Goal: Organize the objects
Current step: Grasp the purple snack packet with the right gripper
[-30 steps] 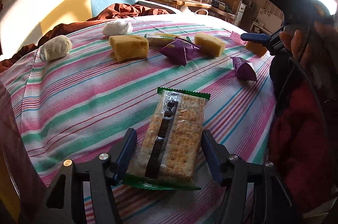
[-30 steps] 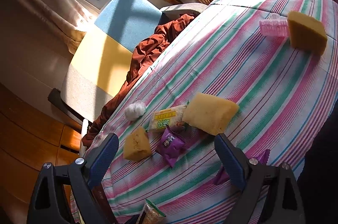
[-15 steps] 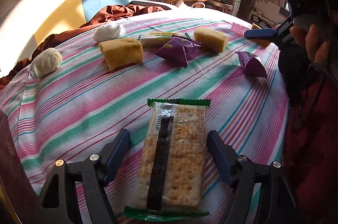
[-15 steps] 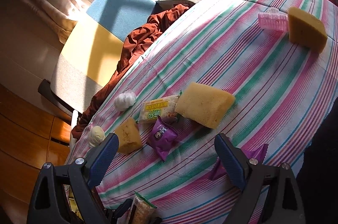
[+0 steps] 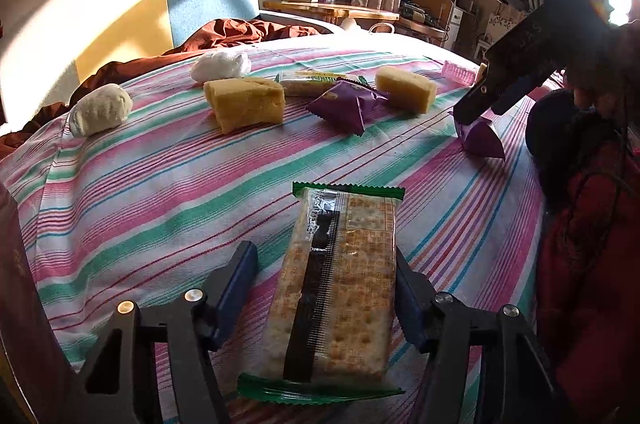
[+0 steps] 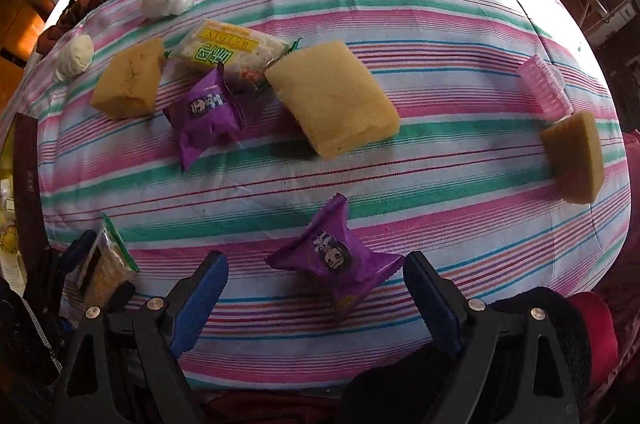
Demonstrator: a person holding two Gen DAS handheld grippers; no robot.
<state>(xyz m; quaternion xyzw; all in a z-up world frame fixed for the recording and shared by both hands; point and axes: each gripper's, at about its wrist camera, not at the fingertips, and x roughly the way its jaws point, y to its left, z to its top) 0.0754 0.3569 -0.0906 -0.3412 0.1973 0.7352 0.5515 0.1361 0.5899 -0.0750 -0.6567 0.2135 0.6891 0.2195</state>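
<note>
Three sponges point(image 6: 128, 80) point(image 6: 332, 100) point(image 6: 576, 156), two purple packets point(image 6: 208, 112) point(image 6: 336, 260), two cracker packs point(image 6: 232, 52) point(image 5: 340, 288); left tongs point(image 5: 322, 256), right tongs point(image 6: 314, 260) released, just narrowing around pack, packet.

My left gripper point(image 5: 322, 298) straddles a clear, green-ended pack of square crackers point(image 5: 336, 288) lying on the pink, green and white striped tablecloth point(image 5: 168, 184); its jaws have just been closing, the right blue pad at the pack's edge, the left one apart. Farther off lie two yellow sponge blocks point(image 5: 245, 103), a purple foil snack pouch point(image 5: 347, 104) and two white wrapped lumps point(image 5: 99, 109). My right gripper point(image 5: 478, 102) dips onto a second purple pouch point(image 5: 482, 140).
</note>
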